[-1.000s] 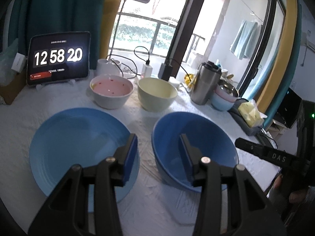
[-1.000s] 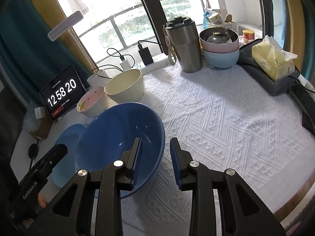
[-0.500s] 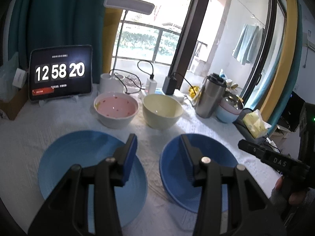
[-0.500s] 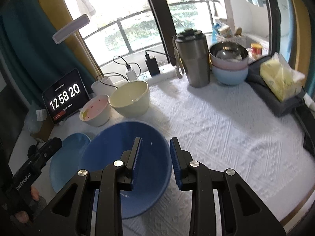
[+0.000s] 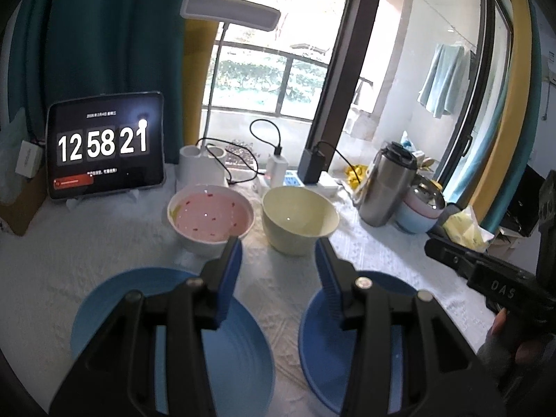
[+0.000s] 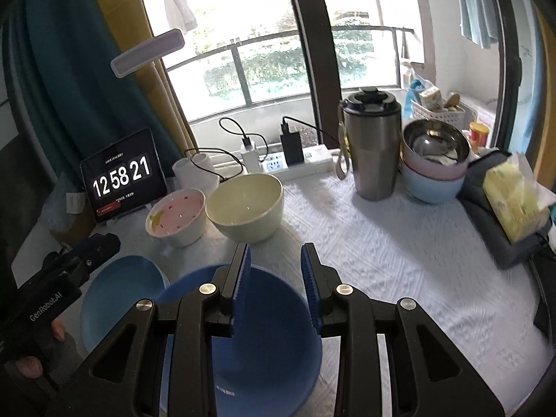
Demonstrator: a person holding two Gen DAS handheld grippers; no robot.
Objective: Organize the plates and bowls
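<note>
The blue bowl (image 6: 264,333) sits on the bench (image 6: 399,243) directly beneath the right hand-held gripper (image 6: 274,274), whose jaws stand partly apart and empty. The blue plate (image 5: 166,340) lies just under the left hand-held gripper (image 5: 278,271), likewise parted and holding nothing. Ahead of both stand the pink bowl (image 5: 211,219) and cream bowl (image 5: 299,224), side by side, probably awaiting stacking

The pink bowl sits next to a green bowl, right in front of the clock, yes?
Not quite. The bowl beside the pink bowl is pale yellow, not green, as the right wrist view shows. The rest holds: they sit side by side near the clock.
</note>
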